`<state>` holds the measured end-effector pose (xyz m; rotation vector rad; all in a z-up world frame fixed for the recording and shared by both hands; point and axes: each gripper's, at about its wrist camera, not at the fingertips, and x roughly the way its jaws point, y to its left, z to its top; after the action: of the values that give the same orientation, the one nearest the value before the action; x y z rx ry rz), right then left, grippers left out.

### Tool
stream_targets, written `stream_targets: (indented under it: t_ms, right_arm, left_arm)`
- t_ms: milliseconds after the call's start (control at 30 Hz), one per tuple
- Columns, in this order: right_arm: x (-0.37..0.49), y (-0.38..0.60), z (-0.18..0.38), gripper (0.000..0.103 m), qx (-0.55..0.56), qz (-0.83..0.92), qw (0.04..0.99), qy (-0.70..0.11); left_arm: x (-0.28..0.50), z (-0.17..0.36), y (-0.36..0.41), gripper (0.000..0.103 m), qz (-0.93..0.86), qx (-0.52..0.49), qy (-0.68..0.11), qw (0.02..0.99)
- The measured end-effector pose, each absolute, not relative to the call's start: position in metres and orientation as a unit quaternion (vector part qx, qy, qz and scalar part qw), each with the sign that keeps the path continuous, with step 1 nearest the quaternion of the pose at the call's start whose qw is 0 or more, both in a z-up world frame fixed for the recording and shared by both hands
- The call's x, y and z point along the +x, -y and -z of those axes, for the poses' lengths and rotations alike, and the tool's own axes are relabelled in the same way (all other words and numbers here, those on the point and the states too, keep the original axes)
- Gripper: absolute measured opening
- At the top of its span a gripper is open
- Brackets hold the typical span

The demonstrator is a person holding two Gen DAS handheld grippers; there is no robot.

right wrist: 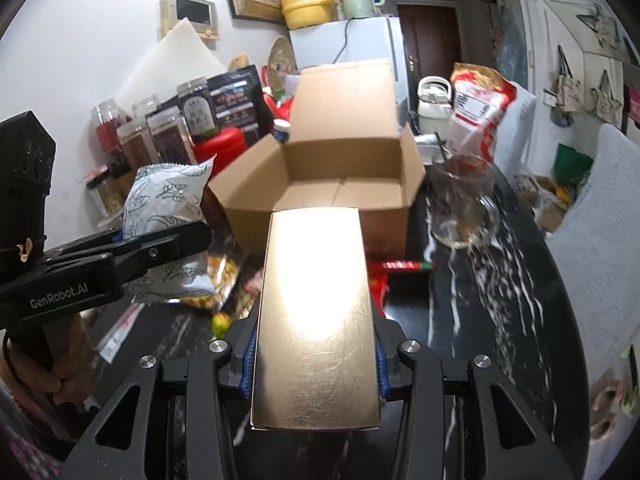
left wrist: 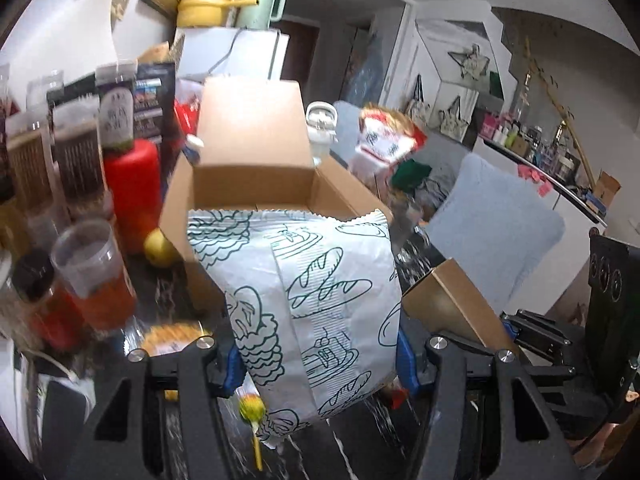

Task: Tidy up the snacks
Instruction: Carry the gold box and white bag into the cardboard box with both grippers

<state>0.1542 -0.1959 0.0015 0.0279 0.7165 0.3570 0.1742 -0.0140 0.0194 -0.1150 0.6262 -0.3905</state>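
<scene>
My left gripper (left wrist: 318,364) is shut on a white snack bag with green bread drawings (left wrist: 304,300) and holds it just in front of an open cardboard box (left wrist: 256,184). The same bag (right wrist: 164,216) shows in the right wrist view, left of the box (right wrist: 344,184), clamped by the left gripper (right wrist: 160,248). My right gripper (right wrist: 314,364) is shut on a shiny gold rectangular box (right wrist: 316,312), held lengthwise toward the cardboard box, whose inside looks empty. The right gripper (left wrist: 516,332) appears at the right of the left wrist view, with the gold box (left wrist: 456,304).
Jars and bottles (left wrist: 76,160) and a red canister (left wrist: 132,184) stand left of the box. A glass pitcher (right wrist: 464,200) and a red-and-white snack bag (right wrist: 480,104) are on the right. Loose snacks (right wrist: 216,280), a lollipop (left wrist: 252,408) and a red stick pack (right wrist: 400,267) lie on the dark marble table (right wrist: 500,300).
</scene>
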Motion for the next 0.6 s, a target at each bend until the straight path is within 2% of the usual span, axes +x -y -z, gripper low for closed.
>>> stream_targets:
  t_ms: [600]
  right_arm:
    - [0.243,0.186,-0.043,0.043,0.006,-0.182,0.936,-0.301]
  left_arm:
    - [0.251,-0.069,0.015,0.058,0.156,-0.045,-0.224,0.961]
